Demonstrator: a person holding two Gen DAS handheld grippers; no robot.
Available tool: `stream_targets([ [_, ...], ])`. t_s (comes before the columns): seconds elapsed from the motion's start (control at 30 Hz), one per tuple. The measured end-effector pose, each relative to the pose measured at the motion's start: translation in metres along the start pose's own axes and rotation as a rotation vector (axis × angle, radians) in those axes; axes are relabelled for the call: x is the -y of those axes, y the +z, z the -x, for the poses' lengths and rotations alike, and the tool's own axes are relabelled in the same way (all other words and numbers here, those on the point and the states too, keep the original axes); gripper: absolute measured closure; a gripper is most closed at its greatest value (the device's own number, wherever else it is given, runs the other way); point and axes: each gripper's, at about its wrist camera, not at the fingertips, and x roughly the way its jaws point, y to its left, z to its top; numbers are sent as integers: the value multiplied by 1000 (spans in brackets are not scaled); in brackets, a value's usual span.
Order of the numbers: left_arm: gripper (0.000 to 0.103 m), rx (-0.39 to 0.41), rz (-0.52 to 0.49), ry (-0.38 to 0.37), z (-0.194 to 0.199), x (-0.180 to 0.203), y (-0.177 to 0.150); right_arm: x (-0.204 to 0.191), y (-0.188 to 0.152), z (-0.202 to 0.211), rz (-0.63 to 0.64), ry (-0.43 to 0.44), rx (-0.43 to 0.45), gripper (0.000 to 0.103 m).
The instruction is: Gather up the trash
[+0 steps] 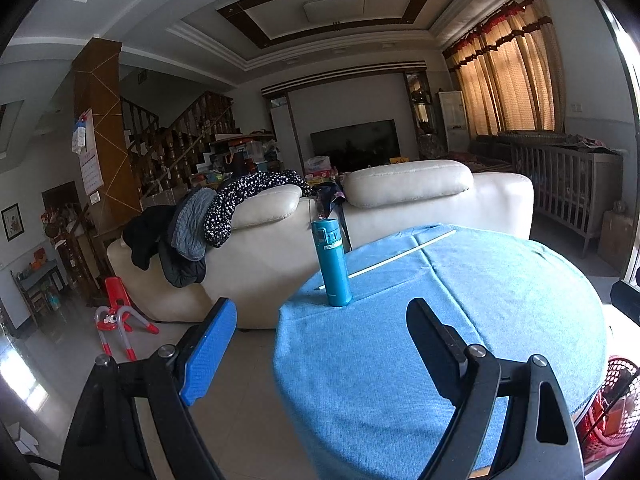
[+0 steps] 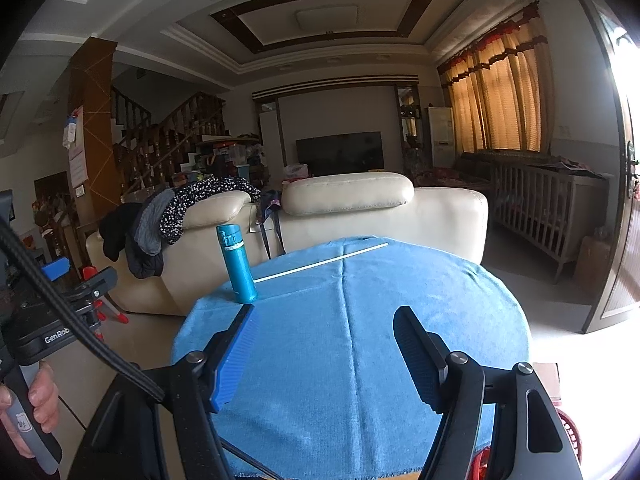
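Two claws spread wide, empty: left claw [image 1: 320, 320]; right claw [image 2: 324, 322]; over blue tablecloth [image 2: 400, 320].

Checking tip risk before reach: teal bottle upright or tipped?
Upright. The teal bottle stands on its base near the blue tablecloth's edge, cap on top; both views agree.

The left gripper [image 1: 322, 330] hangs over the near left edge of a round table draped in a blue cloth [image 1: 500, 300], its two fingers spread wide apart and holding nothing. A teal bottle [image 1: 331, 262] stands upright near the table's far left edge. A thin white stick [image 1: 390, 258] lies flat behind it. A cream sofa [image 1: 400, 208] stands beyond. A red mesh basket [image 1: 612, 404] sits low right.
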Motion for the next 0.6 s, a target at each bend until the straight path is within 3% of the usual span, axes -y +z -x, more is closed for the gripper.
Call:
stream_targets([
  [0.6, 16, -2, -4, -5, 3, 1, -5, 4, -2, 2, -24, -8, 1, 30],
])
